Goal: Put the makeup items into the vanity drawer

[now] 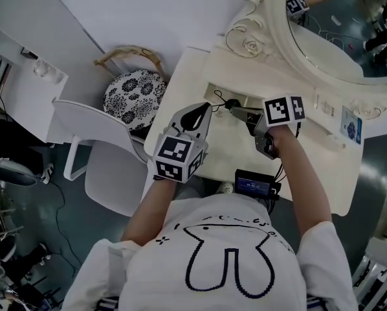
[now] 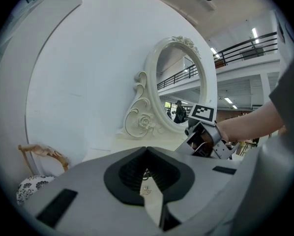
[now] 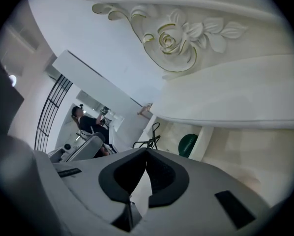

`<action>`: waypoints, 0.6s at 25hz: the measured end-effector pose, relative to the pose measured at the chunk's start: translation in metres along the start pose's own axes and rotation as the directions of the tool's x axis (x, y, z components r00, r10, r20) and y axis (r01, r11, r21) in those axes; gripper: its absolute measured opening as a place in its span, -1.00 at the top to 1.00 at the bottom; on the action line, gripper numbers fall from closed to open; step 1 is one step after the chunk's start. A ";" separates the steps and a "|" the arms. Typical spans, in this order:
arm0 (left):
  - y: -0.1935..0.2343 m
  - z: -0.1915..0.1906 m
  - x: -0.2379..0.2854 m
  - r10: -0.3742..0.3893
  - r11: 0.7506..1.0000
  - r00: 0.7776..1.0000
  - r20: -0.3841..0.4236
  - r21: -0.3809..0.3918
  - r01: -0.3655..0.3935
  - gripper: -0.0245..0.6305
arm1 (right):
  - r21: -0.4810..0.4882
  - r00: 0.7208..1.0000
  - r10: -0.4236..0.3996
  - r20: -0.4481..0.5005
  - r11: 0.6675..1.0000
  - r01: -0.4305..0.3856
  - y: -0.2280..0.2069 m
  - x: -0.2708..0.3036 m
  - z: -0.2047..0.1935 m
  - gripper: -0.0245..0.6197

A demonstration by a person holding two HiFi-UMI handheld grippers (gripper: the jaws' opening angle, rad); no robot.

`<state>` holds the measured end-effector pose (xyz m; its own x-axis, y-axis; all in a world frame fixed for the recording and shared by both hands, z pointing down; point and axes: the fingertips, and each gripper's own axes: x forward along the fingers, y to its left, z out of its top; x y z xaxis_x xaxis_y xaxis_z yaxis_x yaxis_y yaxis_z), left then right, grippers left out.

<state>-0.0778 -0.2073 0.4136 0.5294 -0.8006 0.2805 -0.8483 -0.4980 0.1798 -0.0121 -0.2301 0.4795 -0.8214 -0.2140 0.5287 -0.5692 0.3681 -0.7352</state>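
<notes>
**Left hand-held gripper** (image 2: pixel 147 150): clenched, jaw tips meeting, nothing between them. It hangs over the near left part of the worktop (image 1: pixel 226 154).

**Right hand-held gripper** (image 3: pixel 147 152): clenched and empty. It points into the recess under the mirror (image 1: pixel 336 31).

**Recess:** holds a green round thing (image 3: pixel 189 144), which may be a makeup item, though that cannot be told. A black cable (image 3: pixel 148 140) loops just beside it.

**Worktop:** bare, with no makeup items plainly visible on it.

**Drawer:** not visible in any view, so whether it is open or shut is unknown.

**Hazards, as judged:**
- Going in with clenched jaws would likely push the green round thing deeper into the recess rather than take it, so the jaws must spread first.
- The cable lies close enough to snag a jaw or be dragged out with the item.
- The two hand-held grippers are near each other and could bump.
- If the drawer is shut, an item carried to it has nowhere to go.
</notes>
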 end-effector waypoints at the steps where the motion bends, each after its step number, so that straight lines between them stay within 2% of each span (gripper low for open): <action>1: 0.002 0.000 0.000 0.003 1.000 1.000 0.001 -0.001 -0.003 0.89 | 0.013 1.000 0.000 0.008 1.000 0.000 -0.001 0.002 0.003 0.94; 8: 0.011 0.006 -0.004 0.017 1.000 1.000 0.015 -0.002 -0.017 0.89 | 0.060 0.997 -0.066 0.044 0.996 0.064 -0.014 0.019 0.018 0.94; 15: 0.020 0.009 -0.006 0.036 0.999 0.999 0.023 -0.009 -0.036 0.89 | -0.028 0.981 -0.183 0.066 0.982 0.186 -0.024 0.034 0.023 0.94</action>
<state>-0.0979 -0.2159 0.4069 0.4982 -0.8255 0.2653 -0.8667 -0.4659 0.1780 -0.0273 -0.2672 0.5060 -0.7037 -0.3372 0.6254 -0.7104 0.3475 -0.6120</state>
